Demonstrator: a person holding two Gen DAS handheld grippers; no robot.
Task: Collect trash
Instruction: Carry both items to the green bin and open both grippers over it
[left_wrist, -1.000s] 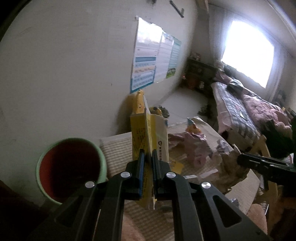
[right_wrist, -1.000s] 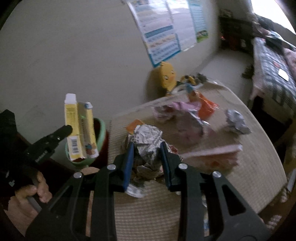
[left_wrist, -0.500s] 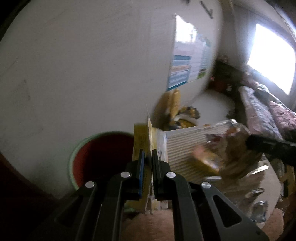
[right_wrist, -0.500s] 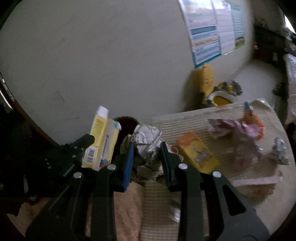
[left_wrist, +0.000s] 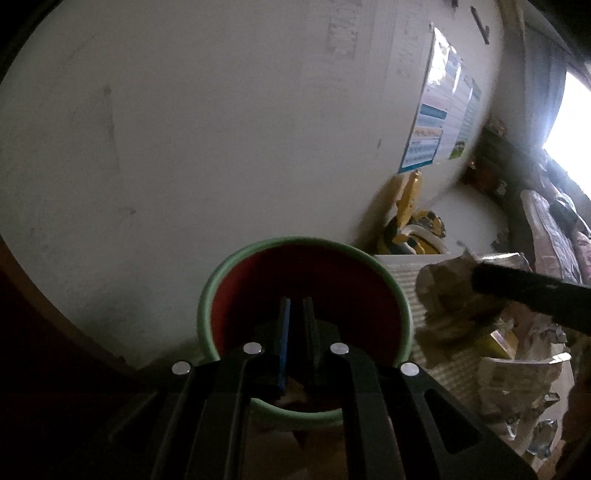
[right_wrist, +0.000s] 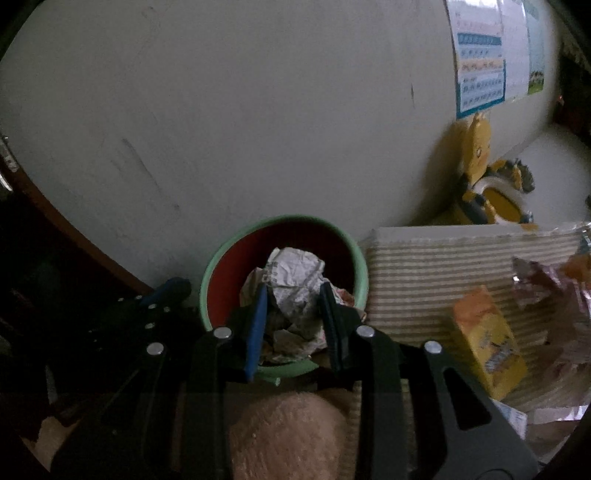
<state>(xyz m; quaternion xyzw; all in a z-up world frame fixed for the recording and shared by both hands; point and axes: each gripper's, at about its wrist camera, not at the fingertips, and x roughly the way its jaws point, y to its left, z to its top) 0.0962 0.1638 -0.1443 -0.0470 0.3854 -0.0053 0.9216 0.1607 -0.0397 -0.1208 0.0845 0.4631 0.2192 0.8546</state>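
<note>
A: Where was the trash, reckoned from the bin (right_wrist: 284, 236)?

B: The paper wad (right_wrist: 295, 284) hung over the bin's mouth, clamped between the pads of the right hand-held gripper (right_wrist: 293, 295), which pointed down into it. More trash lay on the surface (right_wrist: 424, 266) right of the bin, a yellow carton (right_wrist: 487, 339) nearest.

A: And the other one?

B: The left hand-held gripper (left_wrist: 297, 314) pointed into the bin from its near rim, jaws closed with only a thin gap and nothing I could see between them. From its view the wad showed to the right of the bin.

A: So what did the drop turn on?

B: The bin lay straight ahead and below the wad, so opening the right jaws should have let it fall inside. The wad looked light and bulky; it could have caught on a pad.
</note>
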